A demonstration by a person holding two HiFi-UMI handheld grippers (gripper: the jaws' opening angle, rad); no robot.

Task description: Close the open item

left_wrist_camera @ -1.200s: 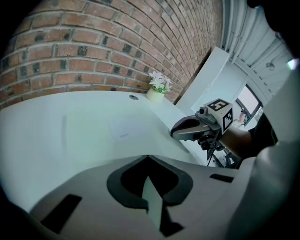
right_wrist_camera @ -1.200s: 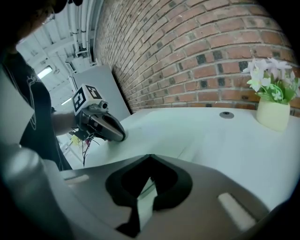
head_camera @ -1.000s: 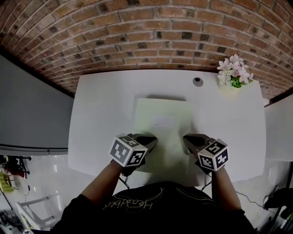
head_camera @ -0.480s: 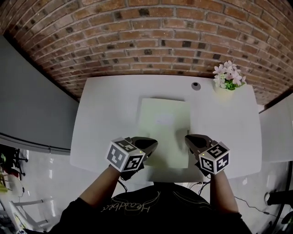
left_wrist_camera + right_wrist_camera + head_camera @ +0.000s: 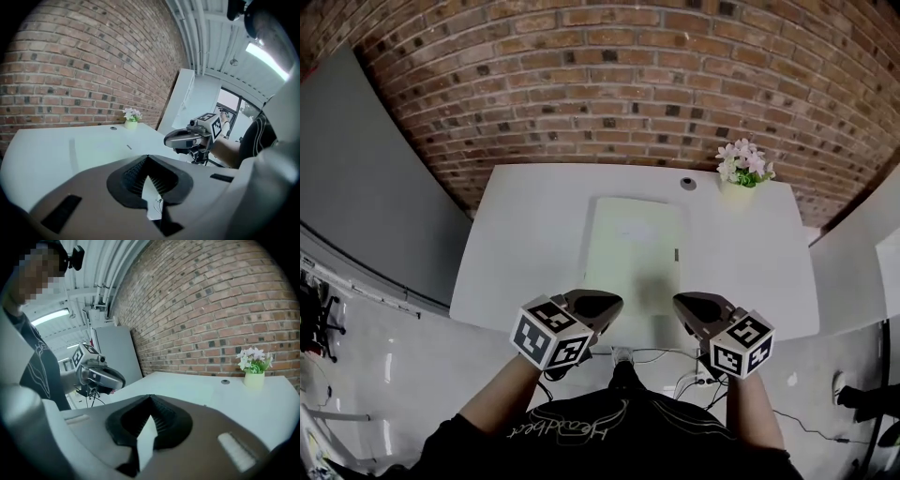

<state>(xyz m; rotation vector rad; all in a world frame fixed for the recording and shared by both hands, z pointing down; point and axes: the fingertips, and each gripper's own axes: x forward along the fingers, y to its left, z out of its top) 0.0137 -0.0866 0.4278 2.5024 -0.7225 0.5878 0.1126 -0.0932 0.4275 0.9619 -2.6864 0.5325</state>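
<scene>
Evidently the left claw [image 5: 598, 305] and the right claw [image 5: 694, 307] are hovering side by side at the near edge of the white surface [image 5: 525, 244], both short of the pale green item [image 5: 635, 262] and not touching it. Each claw is showing its jaws pressed together at the tips, and neither is gripping anything.

The item is lying flat in the middle of the surface, its long side running away from the person. It is reading as a single thin slab with no raised cover, so the closing is looking done or very nearly done. I cannot tell whether the cover is sitting fully home. A small dark tab [image 5: 676, 254] is showing on its right edge, and a flower pot [image 5: 741, 169] is standing well apart at the far right corner.

The step in hand is probably a last check or a clean retreat. To do it well, the person should be holding both claws level and clear of the item's near edge, so nothing is nudging it askew. If the cover is springing up at all, a light downward press with shut tips near the tabbed edge should be enough, with no sideways push.
</scene>
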